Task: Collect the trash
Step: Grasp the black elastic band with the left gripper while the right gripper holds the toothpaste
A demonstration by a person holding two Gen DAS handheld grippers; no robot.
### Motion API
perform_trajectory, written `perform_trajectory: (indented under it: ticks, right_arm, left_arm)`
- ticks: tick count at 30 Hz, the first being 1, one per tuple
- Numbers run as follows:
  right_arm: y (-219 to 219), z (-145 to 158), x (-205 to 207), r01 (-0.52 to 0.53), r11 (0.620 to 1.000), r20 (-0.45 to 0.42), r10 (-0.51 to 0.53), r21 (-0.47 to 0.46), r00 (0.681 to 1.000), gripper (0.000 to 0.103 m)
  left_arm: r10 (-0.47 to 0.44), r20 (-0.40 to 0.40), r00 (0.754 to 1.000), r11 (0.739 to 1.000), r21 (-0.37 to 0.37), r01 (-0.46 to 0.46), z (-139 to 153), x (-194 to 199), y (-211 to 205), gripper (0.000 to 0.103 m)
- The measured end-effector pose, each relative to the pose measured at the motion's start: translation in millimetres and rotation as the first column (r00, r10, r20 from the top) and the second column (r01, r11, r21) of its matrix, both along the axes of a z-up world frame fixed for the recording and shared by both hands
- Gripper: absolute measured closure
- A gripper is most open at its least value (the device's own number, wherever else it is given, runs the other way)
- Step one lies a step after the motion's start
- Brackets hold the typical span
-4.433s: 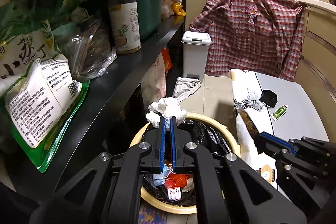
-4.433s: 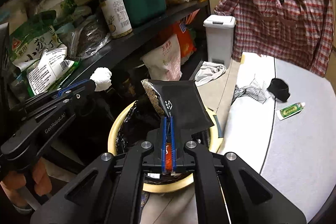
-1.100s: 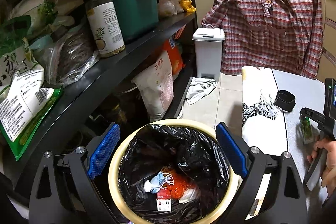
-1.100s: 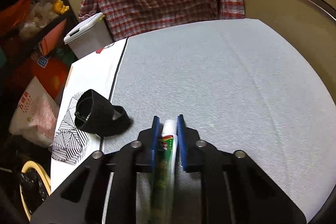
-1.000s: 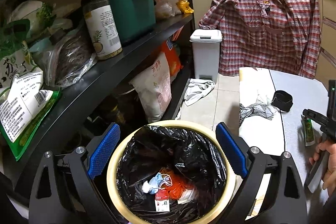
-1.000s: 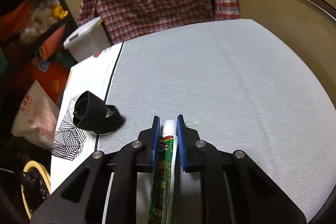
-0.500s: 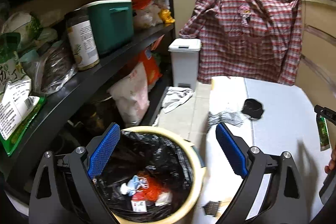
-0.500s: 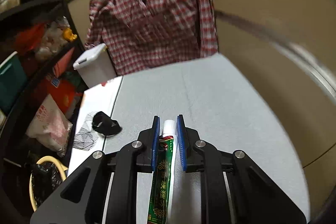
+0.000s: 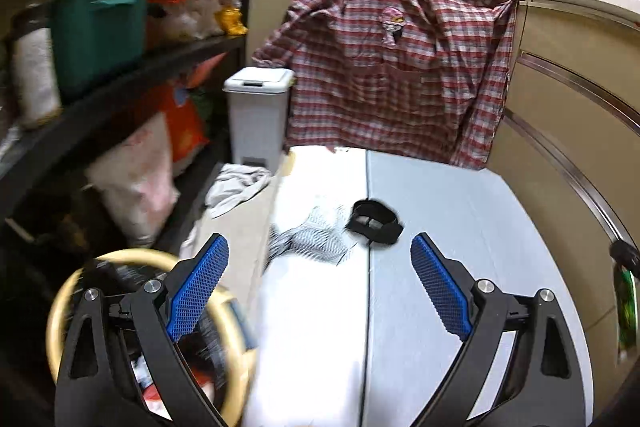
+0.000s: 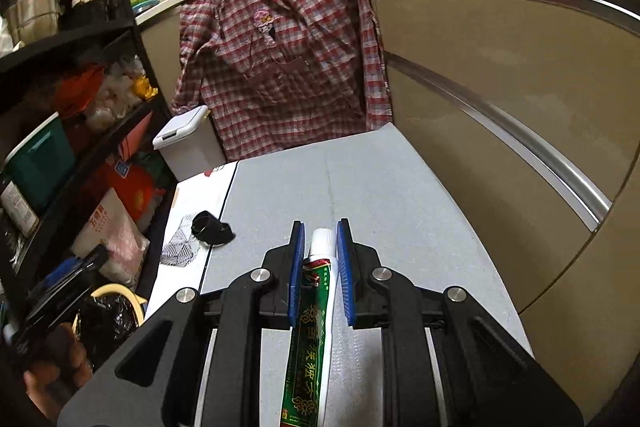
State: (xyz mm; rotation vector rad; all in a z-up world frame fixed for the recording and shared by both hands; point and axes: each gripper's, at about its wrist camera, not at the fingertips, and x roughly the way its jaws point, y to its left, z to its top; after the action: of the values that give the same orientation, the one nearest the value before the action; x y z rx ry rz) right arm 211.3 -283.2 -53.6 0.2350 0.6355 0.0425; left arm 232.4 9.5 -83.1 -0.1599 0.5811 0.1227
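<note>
My right gripper point(image 10: 321, 231) is shut on a green and white toothpaste tube point(image 10: 316, 303) and holds it up above the grey table point(image 10: 360, 179). The tube also shows at the right edge of the left wrist view point(image 9: 625, 311). My left gripper point(image 9: 316, 267) is wide open and empty, over the table's near left part. A black band point(image 9: 374, 221) lies ahead of it on the table, beside a black-and-white patterned wrapper point(image 9: 316, 241). The yellow-rimmed trash bin point(image 9: 76, 279) with a black liner sits low at the left, with trash inside.
A black shelf rack point(image 9: 120, 75) with a green box, bags and jars runs along the left. A small white pedal bin point(image 9: 256, 115) stands on the floor behind. A plaid shirt point(image 9: 392, 67) hangs over the counter edge. A grey cloth point(image 9: 236, 187) lies on the floor.
My left gripper has swung right, from over the trash bin towards the table, and stays open. My right gripper has lifted the toothpaste tube higher off the table.
</note>
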Motion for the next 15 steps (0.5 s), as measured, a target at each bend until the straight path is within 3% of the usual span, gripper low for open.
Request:
perform_trajectory:
  ticks: [5, 11, 15]
  right_arm:
    - [-3.7, -18.3, 15.5, 0.012, 1.0, -0.047, -0.011, 0.012, 0.999, 0.086]
    - [4.8, -29.4, 25.2, -0.013, 0.999, -0.068, 0.01, -0.045, 0.998, 0.086]
    - [4.8, -35.7, 30.7, -0.012, 0.998, -0.084, 0.007, -0.057, 0.996, 0.086]
  left_arm:
    - [-0.013, 0.053, 0.999, 1.0, 0.017, 0.012, -28.6, 47.5, -16.8, 0.013]
    - [-0.065, 0.003, 0.998, 0.997, 0.031, 0.064, -62.9, 104.2, -31.2, 0.013]
    - [-0.134, -0.095, 0.986, 0.991, 0.007, 0.135, -82.3, 132.4, -34.3, 0.013]
